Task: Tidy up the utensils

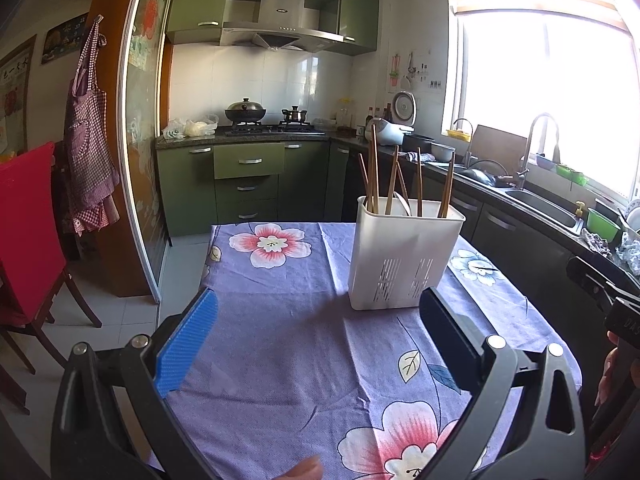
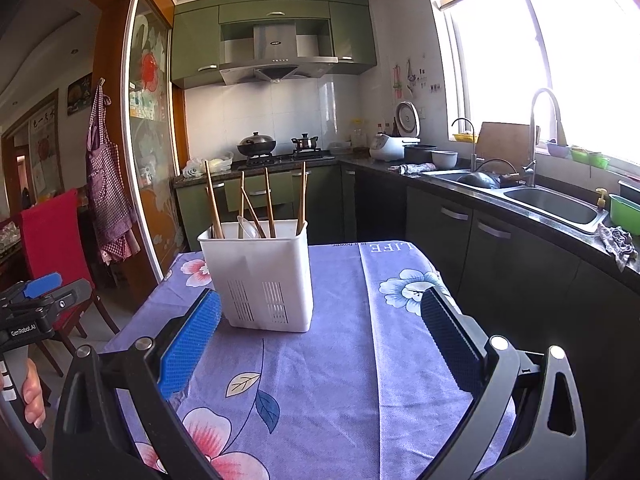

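— Where are the thin brown wooden chopsticks [image 2: 269,200]?

— Upright in the white slotted plastic holder [image 2: 262,276] on the table [image 2: 360,360]. Both grippers [image 1: 320,320] [image 2: 320,320] spread, empty.

— Tricky?

— Light, stiff, probably slippery; pinch near the tops.

Green cabinets [image 2: 272,12] line white-tiled walls; a bright window [image 2: 560,64] lights the sink [image 2: 552,204] counter.

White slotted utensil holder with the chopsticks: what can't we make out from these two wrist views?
- White slotted plastic utensil holder: its walls hide the lower ends of the brown wooden chopsticks in both views, so an exact count is unsure.
- Pale spoon: only the top shows in the right wrist view; barely visible in the left.
- Inner dividers: hidden by the rim.
- Purple floral tablecloth: near edge cut off by the open right gripper and open left gripper.
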`<state>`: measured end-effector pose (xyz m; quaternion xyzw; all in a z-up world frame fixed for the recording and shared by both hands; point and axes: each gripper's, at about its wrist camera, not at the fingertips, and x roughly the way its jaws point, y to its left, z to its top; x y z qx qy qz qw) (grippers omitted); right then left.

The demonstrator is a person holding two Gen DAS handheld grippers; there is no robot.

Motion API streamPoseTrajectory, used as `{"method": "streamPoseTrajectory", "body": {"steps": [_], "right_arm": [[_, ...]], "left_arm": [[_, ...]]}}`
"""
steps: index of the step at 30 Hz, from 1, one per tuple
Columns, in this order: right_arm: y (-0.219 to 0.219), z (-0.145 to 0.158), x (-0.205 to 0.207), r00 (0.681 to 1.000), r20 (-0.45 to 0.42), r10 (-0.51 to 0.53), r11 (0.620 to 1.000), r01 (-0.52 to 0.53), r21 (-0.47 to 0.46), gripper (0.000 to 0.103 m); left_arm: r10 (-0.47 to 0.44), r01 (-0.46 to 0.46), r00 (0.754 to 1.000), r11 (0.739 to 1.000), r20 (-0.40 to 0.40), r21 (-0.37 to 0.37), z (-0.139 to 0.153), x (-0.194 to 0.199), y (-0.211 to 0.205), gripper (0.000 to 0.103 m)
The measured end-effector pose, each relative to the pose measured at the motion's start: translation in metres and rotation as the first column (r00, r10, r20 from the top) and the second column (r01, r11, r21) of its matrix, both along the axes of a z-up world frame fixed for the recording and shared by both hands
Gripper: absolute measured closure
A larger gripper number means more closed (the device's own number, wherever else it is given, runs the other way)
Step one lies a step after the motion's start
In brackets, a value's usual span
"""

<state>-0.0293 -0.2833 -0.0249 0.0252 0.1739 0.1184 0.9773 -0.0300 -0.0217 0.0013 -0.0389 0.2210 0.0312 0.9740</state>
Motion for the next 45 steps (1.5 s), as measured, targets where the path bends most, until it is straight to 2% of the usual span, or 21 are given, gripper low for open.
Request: {"method": "streamPoseTrajectory", "body": {"steps": [24,45], "right_arm": [[0.0027,-0.0033,0.0020,1.000,-0.007,0.004,1.000,-0.004,-0.002,0.005],[0.0037,-0.0075,0.0027,1.000,-0.014,0.007,1.000,-0.007,0.002,0.005]], "left_arm": [[0.011,-0.011,1.000,1.000,-0.012,0.013,-0.0027,-0.0006,0.0025,0.007],[-0.005,0.005,0.999,1.000,-0.034,-0.013,-0.0038,0.0017,0.0033,0.007]]}}
